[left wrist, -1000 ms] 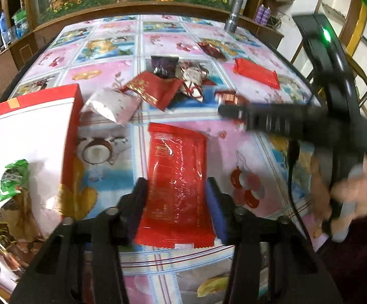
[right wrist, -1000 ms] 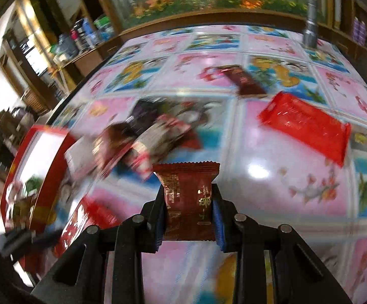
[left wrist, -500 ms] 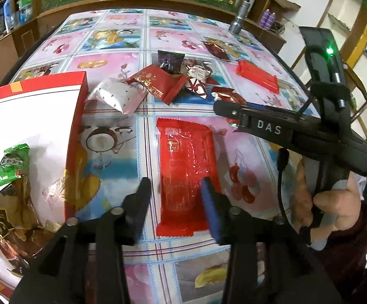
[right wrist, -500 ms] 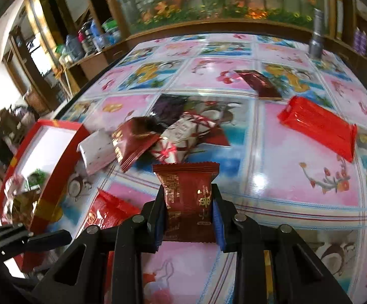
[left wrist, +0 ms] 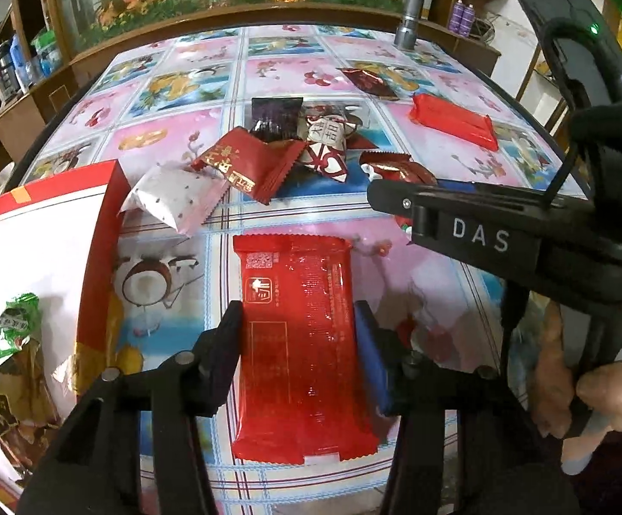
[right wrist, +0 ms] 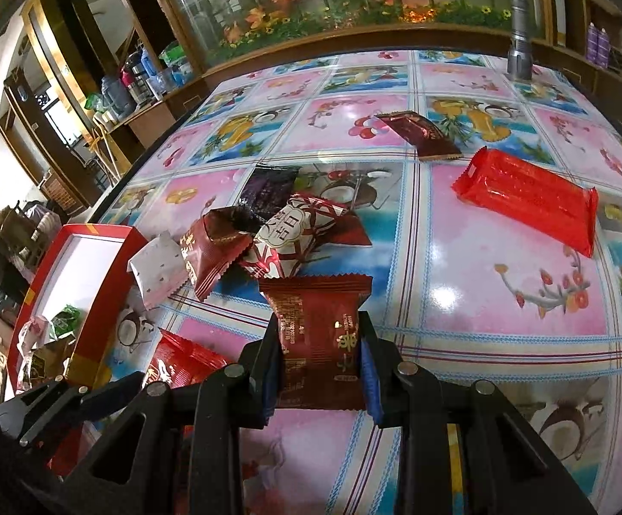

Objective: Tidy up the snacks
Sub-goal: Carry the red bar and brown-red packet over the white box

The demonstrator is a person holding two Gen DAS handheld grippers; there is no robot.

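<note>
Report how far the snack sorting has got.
Done: a few packets lie in the red box. In hand: the right tool grips a dark red packet; the left tool straddles a flat red packet on the table. Left: the loose pile and two outlying packets.

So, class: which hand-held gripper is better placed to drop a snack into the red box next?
Right: it already grips a dark red packet. The left merely straddles the flat red packet, though nearer the box.

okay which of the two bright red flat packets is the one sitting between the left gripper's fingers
The near bright red packet, lying lengthwise between the left hand-held gripper fingers. The other bright red packet lies far off toward the table's right edge.
</note>
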